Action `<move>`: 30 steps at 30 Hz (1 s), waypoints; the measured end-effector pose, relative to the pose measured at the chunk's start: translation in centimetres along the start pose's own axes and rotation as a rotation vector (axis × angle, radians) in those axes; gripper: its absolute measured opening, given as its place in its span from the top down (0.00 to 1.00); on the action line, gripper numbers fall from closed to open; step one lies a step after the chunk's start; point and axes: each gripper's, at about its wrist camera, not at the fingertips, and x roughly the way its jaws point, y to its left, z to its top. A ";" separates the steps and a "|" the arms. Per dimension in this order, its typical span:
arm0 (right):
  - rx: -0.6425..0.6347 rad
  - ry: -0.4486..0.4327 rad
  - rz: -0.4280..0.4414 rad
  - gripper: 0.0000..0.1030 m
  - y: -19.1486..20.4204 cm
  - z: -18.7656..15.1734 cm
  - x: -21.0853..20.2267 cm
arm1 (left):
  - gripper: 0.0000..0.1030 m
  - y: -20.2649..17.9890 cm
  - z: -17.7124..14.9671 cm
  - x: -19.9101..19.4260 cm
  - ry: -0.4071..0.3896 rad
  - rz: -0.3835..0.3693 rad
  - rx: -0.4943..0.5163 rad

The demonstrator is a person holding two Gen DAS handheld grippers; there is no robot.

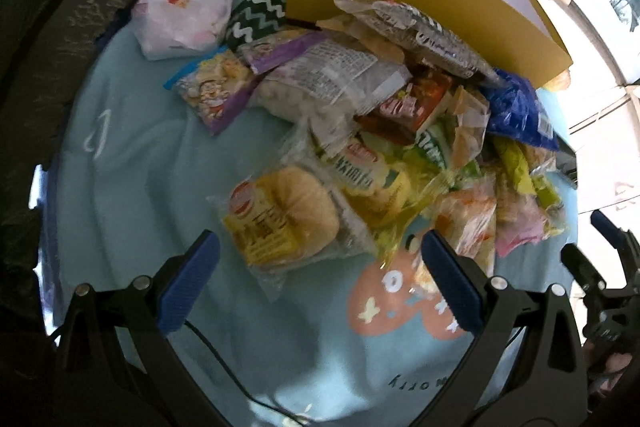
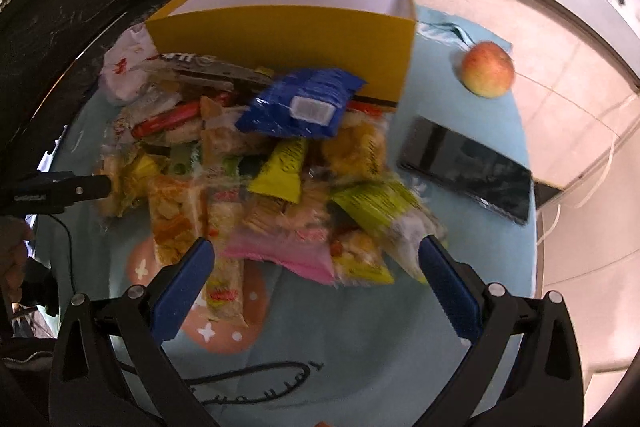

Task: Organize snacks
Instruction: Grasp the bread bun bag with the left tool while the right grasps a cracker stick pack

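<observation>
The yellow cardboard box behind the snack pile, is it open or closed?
Open. The yellow cardboard box has no lid on top, and its white inner walls show in the right wrist view. Its floor is hidden.

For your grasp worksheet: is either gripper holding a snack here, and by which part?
Nothing is held. The left gripper and right gripper are both open above the snack pile.

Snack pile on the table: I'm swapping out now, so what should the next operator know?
Left gripper: open, empty, over a bun packet.
Right gripper: open, empty, at the pile's near edge by a pink packet.
Snack pile lies loose on the blue cloth, in front of the yellow box; a blue packet leans on it.
Done: nothing seen boxed; the box floor is hidden.
Left: the whole pile.
</observation>
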 end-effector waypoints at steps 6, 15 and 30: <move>-0.027 0.011 0.049 0.01 0.8 1.0 0.9 | 0.02 2.3 1.0 1.0 0.024 -0.039 -0.124; -0.041 0.030 0.064 0.01 1.5 1.0 1.5 | 0.11 2.1 0.8 4.3 0.082 0.071 0.042; 0.029 0.027 -0.002 0.01 0.4 0.0 -0.4 | 0.61 4.0 0.8 5.4 0.021 0.108 0.122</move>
